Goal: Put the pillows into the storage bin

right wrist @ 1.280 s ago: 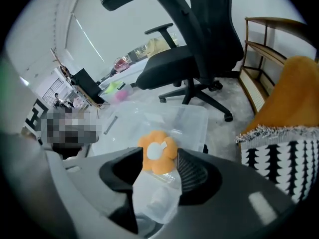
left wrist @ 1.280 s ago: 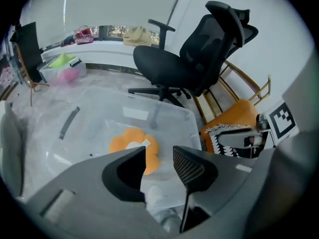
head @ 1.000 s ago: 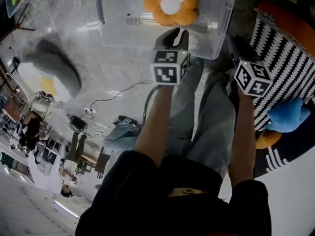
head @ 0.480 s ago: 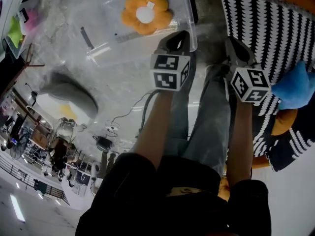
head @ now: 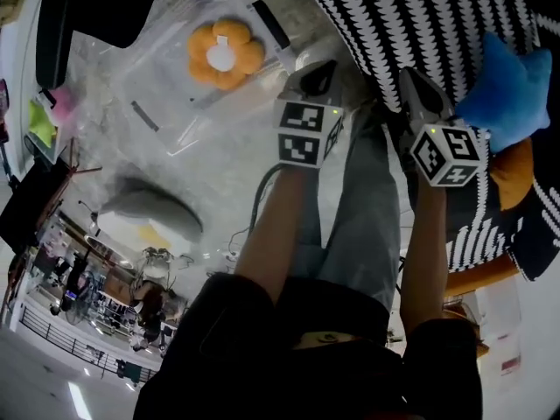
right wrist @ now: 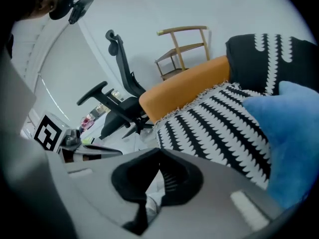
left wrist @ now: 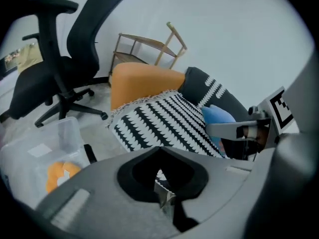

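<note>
1. One orange flower pillow (head: 225,53) already lies inside the clear storage bin (head: 162,103). A blue pillow (head: 503,81) sits well to the bin's right, on the black-and-white throw (head: 411,16).
2. Your left gripper (head: 318,73) and right gripper (head: 413,84) hang between the bin and the blue pillow, fingers clenched on nothing.
3. You look to be heading for the next pillow.
4. Next, release the right fingers, straddle the blue pillow, squeeze its soft bulk and carry it over the bin's rim.

grippers: left gripper (head: 318,70) and right gripper (head: 416,83) swung off storage bin (head: 150,77) — toward blue pillow (head: 500,86) | jaws: both now closed, empty
</note>
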`<control>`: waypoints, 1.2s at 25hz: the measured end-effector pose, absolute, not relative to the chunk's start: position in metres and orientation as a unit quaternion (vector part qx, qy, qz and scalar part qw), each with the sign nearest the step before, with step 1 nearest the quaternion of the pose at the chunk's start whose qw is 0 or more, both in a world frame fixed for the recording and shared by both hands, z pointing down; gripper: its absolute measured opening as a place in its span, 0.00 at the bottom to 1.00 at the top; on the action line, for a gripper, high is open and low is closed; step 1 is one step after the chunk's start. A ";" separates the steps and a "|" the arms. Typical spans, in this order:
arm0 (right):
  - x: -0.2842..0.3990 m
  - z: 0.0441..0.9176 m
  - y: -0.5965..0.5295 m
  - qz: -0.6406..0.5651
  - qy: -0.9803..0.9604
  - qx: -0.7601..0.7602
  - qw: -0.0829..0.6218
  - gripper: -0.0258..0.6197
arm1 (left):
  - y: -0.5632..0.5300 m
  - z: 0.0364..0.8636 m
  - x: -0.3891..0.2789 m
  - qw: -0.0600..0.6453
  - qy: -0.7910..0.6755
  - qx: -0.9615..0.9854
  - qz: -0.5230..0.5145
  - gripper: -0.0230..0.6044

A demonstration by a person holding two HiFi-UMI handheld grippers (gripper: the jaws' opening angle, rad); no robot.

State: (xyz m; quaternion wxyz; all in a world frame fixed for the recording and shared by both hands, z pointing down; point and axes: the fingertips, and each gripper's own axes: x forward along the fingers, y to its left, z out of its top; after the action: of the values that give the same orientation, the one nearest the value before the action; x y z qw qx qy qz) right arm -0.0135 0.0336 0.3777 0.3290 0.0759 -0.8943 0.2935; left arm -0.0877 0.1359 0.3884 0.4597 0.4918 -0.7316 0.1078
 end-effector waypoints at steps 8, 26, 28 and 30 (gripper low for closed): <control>0.056 0.428 -0.076 0.236 -0.878 0.216 0.357 0.04 | 0.016 0.455 -0.032 0.460 -0.661 0.589 0.063 0.05; 0.253 0.413 -0.200 0.253 -0.819 0.392 0.333 0.47 | -0.124 0.432 0.129 0.432 -0.548 0.710 0.099 0.48; 0.260 0.420 -0.210 0.253 -0.821 0.381 0.342 0.53 | -0.133 0.435 0.134 0.435 -0.543 0.712 0.095 0.51; 0.264 0.426 -0.219 0.261 -0.822 0.367 0.349 0.56 | -0.143 0.438 0.138 0.439 -0.542 0.711 0.093 0.54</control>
State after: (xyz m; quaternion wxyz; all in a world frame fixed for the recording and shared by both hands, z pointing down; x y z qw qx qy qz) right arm 0.2638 -0.2187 0.4260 0.3489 0.3665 -0.8222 0.2605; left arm 0.1376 -0.1429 0.4377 0.4395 0.7106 -0.5416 0.0929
